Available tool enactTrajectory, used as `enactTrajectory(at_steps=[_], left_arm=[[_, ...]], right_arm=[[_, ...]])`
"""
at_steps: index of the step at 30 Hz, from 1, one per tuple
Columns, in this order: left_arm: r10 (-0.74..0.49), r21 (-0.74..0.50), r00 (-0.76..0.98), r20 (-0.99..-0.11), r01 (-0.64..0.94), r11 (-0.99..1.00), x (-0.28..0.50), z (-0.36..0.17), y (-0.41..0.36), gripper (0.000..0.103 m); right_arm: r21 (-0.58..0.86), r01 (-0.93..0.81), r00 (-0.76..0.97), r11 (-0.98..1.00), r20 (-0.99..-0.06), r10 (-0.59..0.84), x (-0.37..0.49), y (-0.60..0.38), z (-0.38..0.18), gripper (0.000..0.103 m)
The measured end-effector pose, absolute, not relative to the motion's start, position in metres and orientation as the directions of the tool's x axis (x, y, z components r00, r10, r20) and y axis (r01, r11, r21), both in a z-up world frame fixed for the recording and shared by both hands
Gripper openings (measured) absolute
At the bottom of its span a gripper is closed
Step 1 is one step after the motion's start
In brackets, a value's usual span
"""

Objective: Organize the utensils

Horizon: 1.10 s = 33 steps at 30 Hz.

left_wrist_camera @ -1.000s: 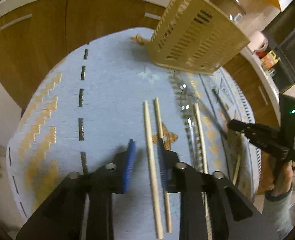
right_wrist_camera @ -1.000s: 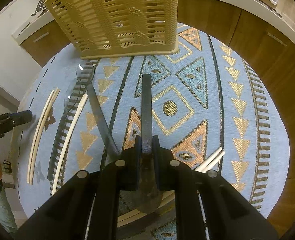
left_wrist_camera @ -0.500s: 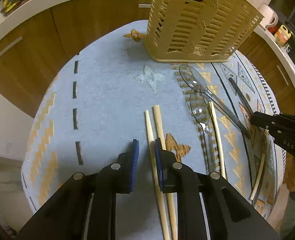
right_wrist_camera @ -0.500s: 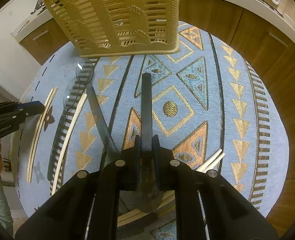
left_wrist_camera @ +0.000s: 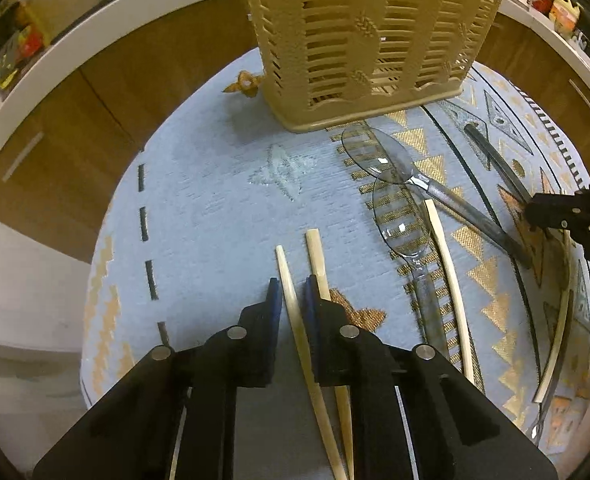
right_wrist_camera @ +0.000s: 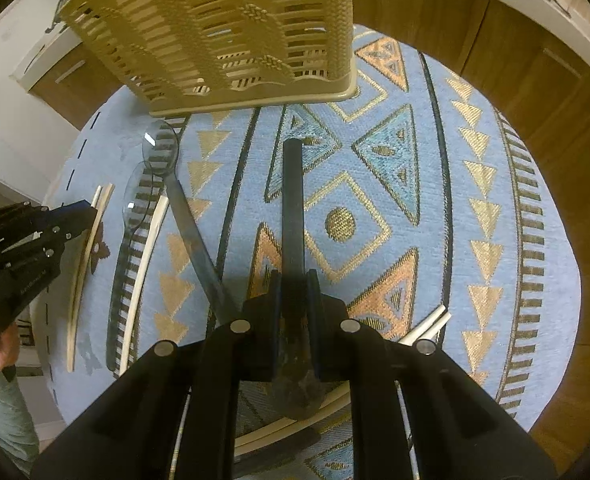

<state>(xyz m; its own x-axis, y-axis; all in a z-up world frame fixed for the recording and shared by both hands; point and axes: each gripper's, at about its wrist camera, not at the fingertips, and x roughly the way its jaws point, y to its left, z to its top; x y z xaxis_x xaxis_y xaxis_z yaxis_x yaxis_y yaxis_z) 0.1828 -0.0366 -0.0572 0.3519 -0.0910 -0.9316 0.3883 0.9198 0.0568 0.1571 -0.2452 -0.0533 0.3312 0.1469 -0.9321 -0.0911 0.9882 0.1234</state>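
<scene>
1. The left gripper (left_wrist_camera: 293,300) sits low in the centre of its own view, its blue-padded fingers (left_wrist_camera: 273,300) narrowed around a pale wooden chopstick (left_wrist_camera: 295,312). The pads lie just beside the stick; whether they actually press it cannot be told.
2. A second pale wooden chopstick (left_wrist_camera: 319,264) lies just to the right of the first, passing under the right finger.
3. The right gripper (right_wrist_camera: 293,292) is pressed together on the dark handle of a black plastic spoon (right_wrist_camera: 293,200), which points up the frame toward the beige slotted plastic utensil basket (right_wrist_camera: 231,36) at the top.
4. The spoon's bowl is largely hidden between and below the fingers.
5. Two clear plastic spoons (left_wrist_camera: 399,184) lie overlapped in the centre right of the left wrist view, with a third pale chopstick (left_wrist_camera: 449,276) beside them.
6. Everything rests on a round surface covered by a light-blue cloth with gold and black geometric patterns (right_wrist_camera: 475,216).
7. At lower right in the right wrist view, a pair of pale chopstick ends (right_wrist_camera: 435,320) is partly cut off by the gripper body.
</scene>
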Motion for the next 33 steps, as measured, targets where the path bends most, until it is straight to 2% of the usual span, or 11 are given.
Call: enactTrajectory(at_steps=[7, 8, 12, 16, 19, 22, 33], left_arm=[[-0.117, 0.017, 0.295, -0.948, 0.414, 0.910, 0.196, -0.053, -0.035, 0.010], [-0.113, 0.022, 0.296, -0.948, 0.417, 0.909, 0.197, -0.053, -0.035, 0.006], [-0.119, 0.026, 0.327, -0.938, 0.407, 0.913, 0.194, -0.053, -0.028, 0.003], [-0.226, -0.071, 0.379, -0.897, 0.382, 0.921, 0.192, -0.047, -0.027, 0.003], [-0.328, -0.159, 0.443, -0.834, 0.377, 0.912, 0.182, -0.024, -0.013, 0.003], [-0.385, -0.196, 0.512, -0.767, 0.385, 0.902, 0.169, 0.001, -0.007, 0.003], [-0.466, -0.230, 0.714, -0.522, 0.409, 0.883, 0.136, 0.077, -0.013, 0.003]], right_arm=[[0.114, -0.087, 0.284, 0.990, -0.949, 0.135, 0.186, -0.237, -0.051, 0.011], [0.109, -0.093, 0.280, 0.990, -0.951, 0.131, 0.189, -0.235, -0.050, 0.011], [0.034, -0.142, 0.310, 0.989, -0.948, 0.078, 0.188, -0.222, -0.047, 0.010], [0.059, -0.164, 0.381, 0.985, -0.917, 0.118, 0.172, -0.220, -0.035, 0.010], [0.051, -0.187, 0.469, 0.981, -0.873, 0.135, 0.154, -0.222, -0.015, 0.009], [0.073, -0.196, 0.540, 0.978, -0.824, 0.170, 0.138, -0.229, 0.001, 0.009], [0.172, -0.249, 0.735, 0.953, -0.607, 0.302, 0.096, -0.241, 0.057, 0.002]])
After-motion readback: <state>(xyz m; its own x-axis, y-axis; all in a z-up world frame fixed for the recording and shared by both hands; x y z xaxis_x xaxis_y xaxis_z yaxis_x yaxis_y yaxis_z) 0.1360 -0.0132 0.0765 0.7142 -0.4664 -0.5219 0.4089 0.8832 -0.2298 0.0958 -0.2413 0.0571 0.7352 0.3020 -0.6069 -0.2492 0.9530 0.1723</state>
